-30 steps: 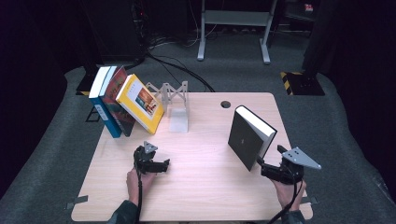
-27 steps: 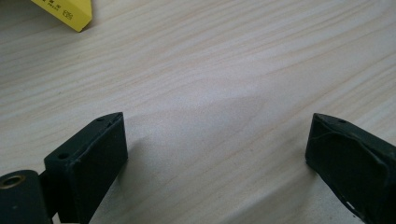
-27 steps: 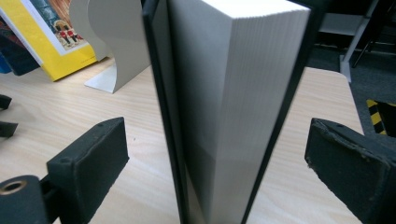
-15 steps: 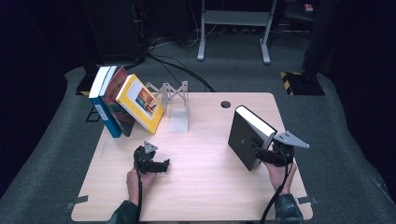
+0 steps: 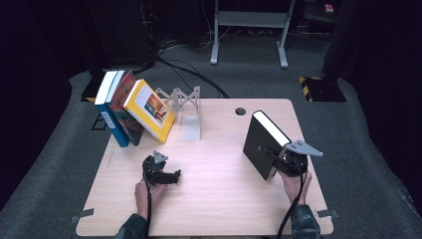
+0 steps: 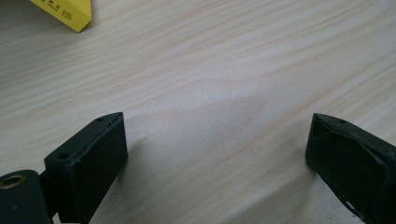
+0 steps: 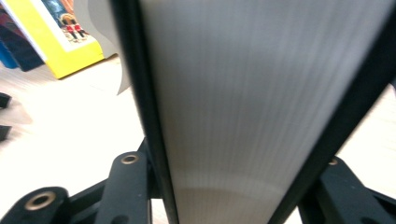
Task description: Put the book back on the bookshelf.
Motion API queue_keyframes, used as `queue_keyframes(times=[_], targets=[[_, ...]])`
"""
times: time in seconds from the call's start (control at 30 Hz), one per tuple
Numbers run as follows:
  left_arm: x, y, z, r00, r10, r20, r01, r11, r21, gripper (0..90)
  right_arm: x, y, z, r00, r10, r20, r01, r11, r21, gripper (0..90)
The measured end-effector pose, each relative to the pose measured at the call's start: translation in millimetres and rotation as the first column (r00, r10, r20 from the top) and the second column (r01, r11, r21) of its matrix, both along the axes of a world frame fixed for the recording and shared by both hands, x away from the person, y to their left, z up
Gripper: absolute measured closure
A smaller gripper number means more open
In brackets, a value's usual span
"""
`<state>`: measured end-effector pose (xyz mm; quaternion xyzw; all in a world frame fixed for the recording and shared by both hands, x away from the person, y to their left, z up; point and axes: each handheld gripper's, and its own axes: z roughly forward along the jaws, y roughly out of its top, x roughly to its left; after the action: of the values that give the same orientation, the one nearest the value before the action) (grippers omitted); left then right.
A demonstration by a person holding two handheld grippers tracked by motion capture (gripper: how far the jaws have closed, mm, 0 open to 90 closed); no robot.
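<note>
Since the earlier frames the right gripper (image 5: 275,160) has been moving in from the table's near right corner toward the black book (image 5: 262,144), and its jaws have just been closing with the book's page edge between them. Now, in the right gripper view, the black book (image 7: 243,107) is standing straight up between the two jaws, its dark covers lying against the inner faces on either side, so the jaws are grasping the book by its thickness. From above, the book is standing on its lower edge on the table (image 5: 219,199), leaning a little, just ahead of the right hand.

Left of that, the left gripper (image 5: 175,177) is lying low over the table, and its jaws are standing wide apart, released, with only bare wood between them in the left gripper view. Beyond its left jaw, a corner of the yellow book (image 6: 65,11) is resting on the wood. That yellow book (image 5: 149,110) is leaning on a red book (image 5: 123,107) and a blue book (image 5: 108,107), beside a grey bookend (image 5: 186,107).
</note>
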<state>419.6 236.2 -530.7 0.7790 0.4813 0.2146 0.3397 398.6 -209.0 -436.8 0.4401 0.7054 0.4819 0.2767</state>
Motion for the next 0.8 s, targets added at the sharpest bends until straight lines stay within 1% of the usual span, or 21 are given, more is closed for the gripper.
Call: queue_keyframes(times=[0.1,0.2,0.27,0.6,0.63,0.73,0.8], targets=[[0.0,0.0,0.0,1.0,0.0,0.0,0.0,1.0,0.0,5.3,0.9,0.8,-0.1,1.0,0.009,0.001,-0.009,1.0,0.002,53.4],[0.0,0.0,0.0,1.0,0.0,0.0,0.0,1.0,0.0,5.3,2.0,2.5,0.2,0.9996,0.025,0.011,-0.025,0.9996,-0.011,53.5],[0.0,0.0,0.0,1.0,0.0,0.0,0.0,1.0,0.0,5.3,3.5,2.2,-0.1,0.9994,0.034,0.009,-0.034,0.9994,-0.001,53.6],[0.0,0.0,0.0,1.0,0.0,0.0,0.0,1.0,0.0,5.3,7.4,0.9,0.1,0.9979,0.065,0.004,-0.065,0.9979,0.001,53.7],[0.1,-0.1,0.0,1.0,0.0,0.001,0.0,1.0,0.0,5.3,8.1,1.0,-0.2,0.9974,0.071,0.01,-0.071,0.9975,0.001,53.6],[0.1,0.0,0.0,1.0,0.0,0.0,0.0,1.0,0.0,5.3,9.3,1.8,-0.5,0.9964,0.085,0.005,-0.085,0.9964,0.007,53.6],[0.1,0.0,0.0,1.0,0.0,0.0,0.0,1.0,0.0,5.3,10.5,2.3,-0.4,0.9951,0.098,0.01,-0.098,0.9952,0.001,53.6]])
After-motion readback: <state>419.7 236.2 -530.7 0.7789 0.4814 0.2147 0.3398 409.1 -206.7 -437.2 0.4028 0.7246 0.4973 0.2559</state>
